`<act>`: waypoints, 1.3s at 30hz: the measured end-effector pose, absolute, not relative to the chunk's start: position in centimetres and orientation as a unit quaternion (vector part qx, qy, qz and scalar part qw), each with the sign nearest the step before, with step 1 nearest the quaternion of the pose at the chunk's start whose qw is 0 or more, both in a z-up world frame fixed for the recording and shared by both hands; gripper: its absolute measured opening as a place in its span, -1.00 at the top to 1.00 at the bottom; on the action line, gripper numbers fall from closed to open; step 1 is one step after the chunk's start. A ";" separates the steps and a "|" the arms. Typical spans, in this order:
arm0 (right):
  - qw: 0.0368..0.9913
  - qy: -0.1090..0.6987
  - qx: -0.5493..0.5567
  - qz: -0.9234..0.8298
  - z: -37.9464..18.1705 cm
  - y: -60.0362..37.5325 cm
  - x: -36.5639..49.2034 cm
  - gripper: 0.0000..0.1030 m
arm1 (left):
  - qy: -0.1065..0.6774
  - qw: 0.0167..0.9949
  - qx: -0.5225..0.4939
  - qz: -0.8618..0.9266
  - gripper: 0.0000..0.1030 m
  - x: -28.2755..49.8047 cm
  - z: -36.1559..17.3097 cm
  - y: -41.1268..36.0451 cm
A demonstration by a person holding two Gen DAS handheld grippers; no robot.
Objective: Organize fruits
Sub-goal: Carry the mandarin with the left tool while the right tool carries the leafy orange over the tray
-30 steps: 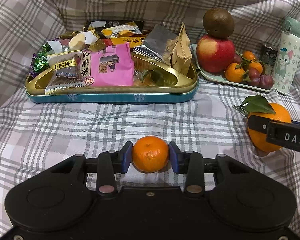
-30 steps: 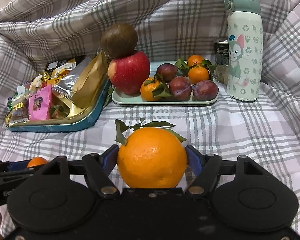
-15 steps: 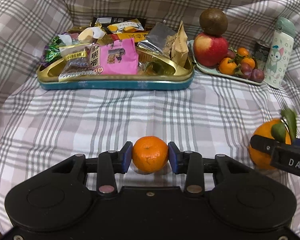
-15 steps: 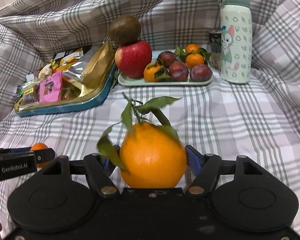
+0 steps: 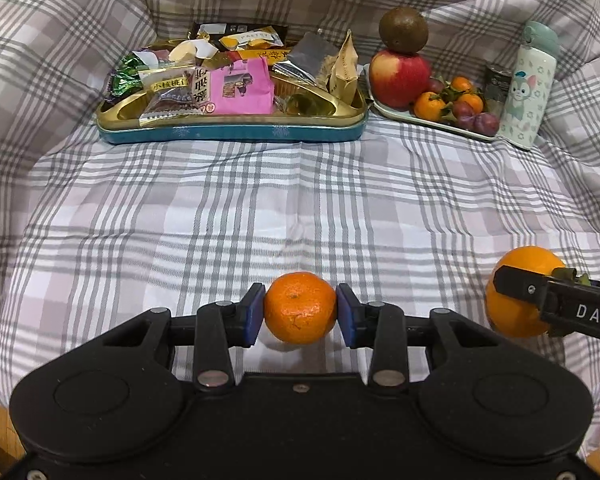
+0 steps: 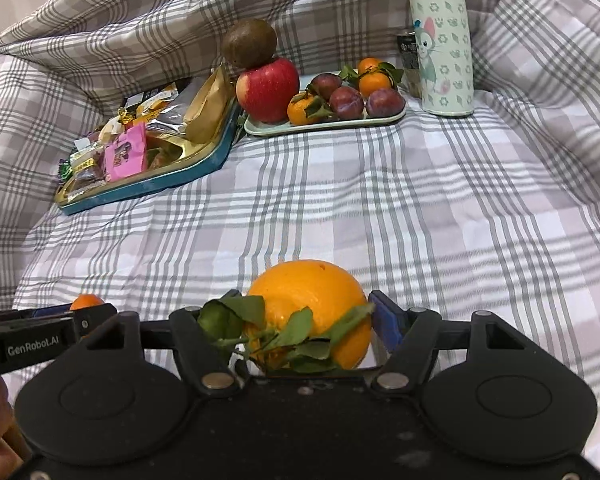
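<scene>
A small mandarin (image 5: pixel 298 314) is clamped between the blue pads of my left gripper (image 5: pixel 300 306), lifted just above the plaid cloth. My right gripper (image 6: pixel 308 316) is shut on a large orange (image 6: pixel 312 288), whose stem and leaves (image 6: pixel 292 332) point back at the camera. In the left wrist view that orange (image 5: pixel 516 268) shows at the right edge. In the right wrist view the mandarin (image 6: pixel 86 302) peeks out at the left. Far back, a pale green tray (image 6: pixel 324 126) holds a red apple (image 6: pixel 268 88) with a brown round fruit (image 6: pixel 250 44) on top, plums (image 6: pixel 346 98) and leafy mandarins.
A gold and teal tin (image 5: pixel 236 134) full of snack packets stands left of the fruit tray. A cartoon-printed bottle (image 5: pixel 532 84) and a small dark can (image 5: pixel 496 84) stand to its right. Plaid cloth (image 5: pixel 260 208) covers the surface and rises behind.
Both grippers have drawn back from the trays with their fruit. The large orange has turned in the right gripper, so its leaves moved from the top to the near side.
</scene>
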State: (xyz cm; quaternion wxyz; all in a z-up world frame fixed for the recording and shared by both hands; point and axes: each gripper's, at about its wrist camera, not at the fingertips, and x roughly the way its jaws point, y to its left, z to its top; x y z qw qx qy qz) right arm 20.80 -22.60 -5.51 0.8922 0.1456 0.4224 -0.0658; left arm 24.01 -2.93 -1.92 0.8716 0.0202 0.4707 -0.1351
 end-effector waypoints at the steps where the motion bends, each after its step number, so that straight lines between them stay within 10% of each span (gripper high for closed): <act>1: 0.892 0.423 0.147 -0.066 -5.3 -22.5 20.5 -0.40 | 0.469 0.872 0.020 -0.137 0.10 23.6 -1.7 -2.8; 39: 0.867 0.472 0.157 0.022 -4.0 -15.8 6.8 -0.41 | 0.519 0.848 0.035 -0.107 0.10 12.6 -2.1 1.5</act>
